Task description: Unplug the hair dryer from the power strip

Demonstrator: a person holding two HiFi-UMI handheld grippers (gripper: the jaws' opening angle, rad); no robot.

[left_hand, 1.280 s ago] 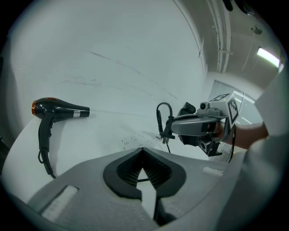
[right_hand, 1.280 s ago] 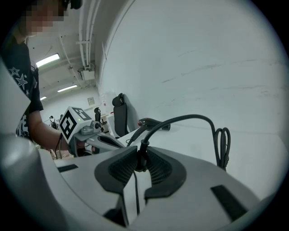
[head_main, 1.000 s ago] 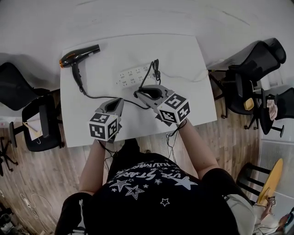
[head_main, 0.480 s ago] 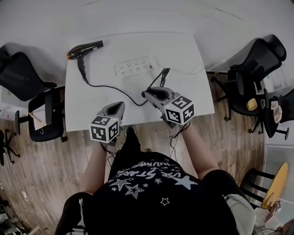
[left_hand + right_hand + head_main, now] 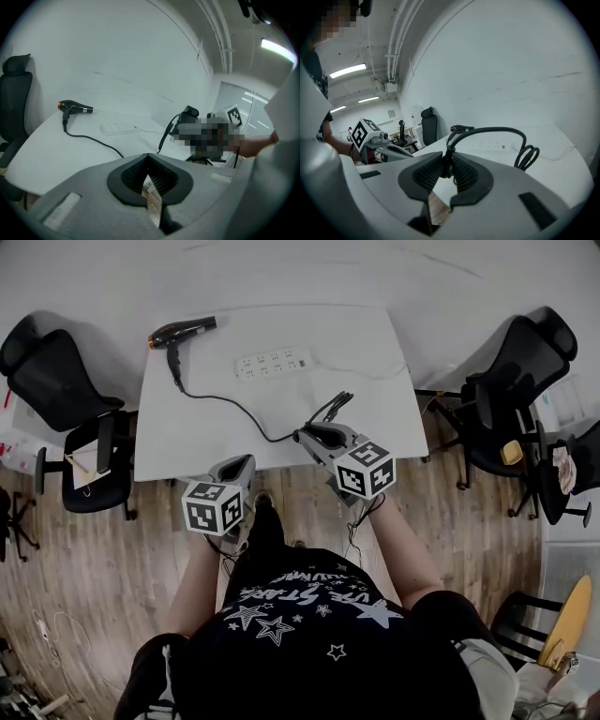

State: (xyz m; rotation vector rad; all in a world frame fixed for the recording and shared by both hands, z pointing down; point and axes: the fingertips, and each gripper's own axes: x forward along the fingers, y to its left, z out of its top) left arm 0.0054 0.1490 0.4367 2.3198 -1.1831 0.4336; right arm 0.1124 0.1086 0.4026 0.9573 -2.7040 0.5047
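Right gripper (image 5: 448, 165) clamped on the stiff plug (image 5: 445, 157), clear of the strip (image 5: 274, 362); I judge the cord (image 5: 225, 404) limp and light. I grip the plug body, never the cord. Left gripper (image 5: 149, 174) closed, empty.

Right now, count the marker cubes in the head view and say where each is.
2. Left marker cube: over the wooden floor, just off the white table's near edge. Right marker cube: also just off that edge, further right. None seems hidden.
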